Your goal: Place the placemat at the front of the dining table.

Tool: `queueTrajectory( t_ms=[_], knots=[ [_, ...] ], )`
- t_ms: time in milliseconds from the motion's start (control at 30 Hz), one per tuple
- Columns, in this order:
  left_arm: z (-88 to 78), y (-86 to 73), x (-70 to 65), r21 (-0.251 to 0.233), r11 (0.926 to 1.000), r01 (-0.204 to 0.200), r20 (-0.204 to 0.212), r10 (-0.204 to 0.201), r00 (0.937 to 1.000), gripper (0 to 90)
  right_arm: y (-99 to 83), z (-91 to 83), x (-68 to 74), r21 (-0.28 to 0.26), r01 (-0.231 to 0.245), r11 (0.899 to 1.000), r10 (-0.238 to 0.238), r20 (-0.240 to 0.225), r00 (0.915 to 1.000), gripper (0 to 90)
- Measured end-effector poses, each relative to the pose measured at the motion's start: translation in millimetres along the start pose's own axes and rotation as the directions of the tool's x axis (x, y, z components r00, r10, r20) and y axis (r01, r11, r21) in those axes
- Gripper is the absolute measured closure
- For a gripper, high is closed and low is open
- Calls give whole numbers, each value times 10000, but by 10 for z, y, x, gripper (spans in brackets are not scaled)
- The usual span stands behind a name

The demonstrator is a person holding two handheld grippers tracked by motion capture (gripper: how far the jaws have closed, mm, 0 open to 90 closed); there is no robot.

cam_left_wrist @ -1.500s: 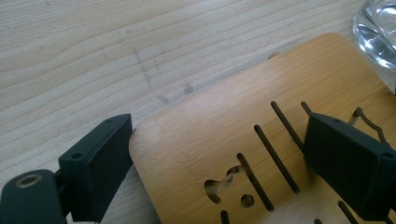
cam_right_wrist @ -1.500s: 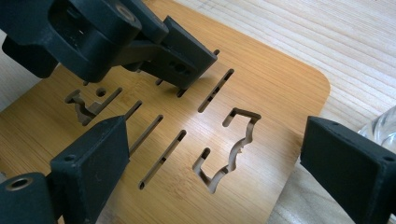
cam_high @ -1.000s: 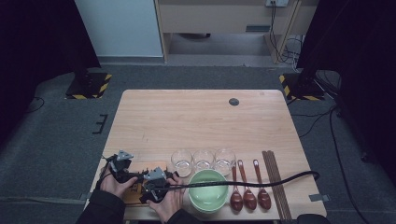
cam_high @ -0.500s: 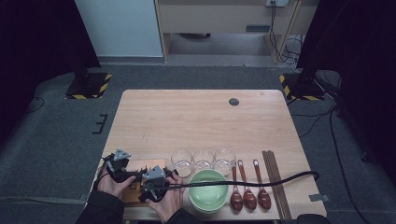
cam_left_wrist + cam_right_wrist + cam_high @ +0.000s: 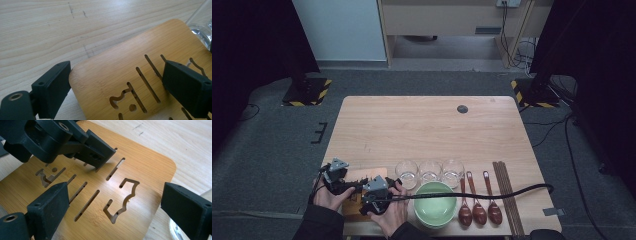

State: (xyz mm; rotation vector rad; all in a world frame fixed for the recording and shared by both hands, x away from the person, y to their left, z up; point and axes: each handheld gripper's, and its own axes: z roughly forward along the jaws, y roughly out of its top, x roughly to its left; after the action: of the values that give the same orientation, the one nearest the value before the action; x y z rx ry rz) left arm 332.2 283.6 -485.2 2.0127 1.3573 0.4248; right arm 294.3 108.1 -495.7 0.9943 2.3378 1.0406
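- Left gripper (image 5: 343,181): we are holding it low over the left end of the bamboo board (image 5: 371,174), jaws standing wide with the board's rounded corner between them; no pad seems to be pressing yet, though the right-hand pad's contact is hard to judge in the left gripper view. We are probably lining up to pick the board up by its edge.
- Bamboo board, one: it is lying flat at the near left of the table (image 5: 427,125), slotted cut-outs facing up.
- Right gripper (image 5: 384,192): we are hovering it over the board's right part, jaws wide apart and gripping nothing.
- Glasses (image 5: 430,171), three: standing in a row just right of the board.
- Green bowl (image 5: 435,202), one: sitting before the glasses.
- Spoons (image 5: 479,200), three, side by side.
- Chopsticks (image 5: 506,192): we are counting about four dark sticks, lying parallel at the far right.
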Motion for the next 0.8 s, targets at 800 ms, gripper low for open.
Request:
queueTrajectory(
  t_ms=[800],
  knots=[
    [-101, 57, 17, -426, 9988, 240, 50, -238, 9997, 90, 94, -75, -41, -473, 163, 9987, -169, -139, 9998, 83]
  ],
)
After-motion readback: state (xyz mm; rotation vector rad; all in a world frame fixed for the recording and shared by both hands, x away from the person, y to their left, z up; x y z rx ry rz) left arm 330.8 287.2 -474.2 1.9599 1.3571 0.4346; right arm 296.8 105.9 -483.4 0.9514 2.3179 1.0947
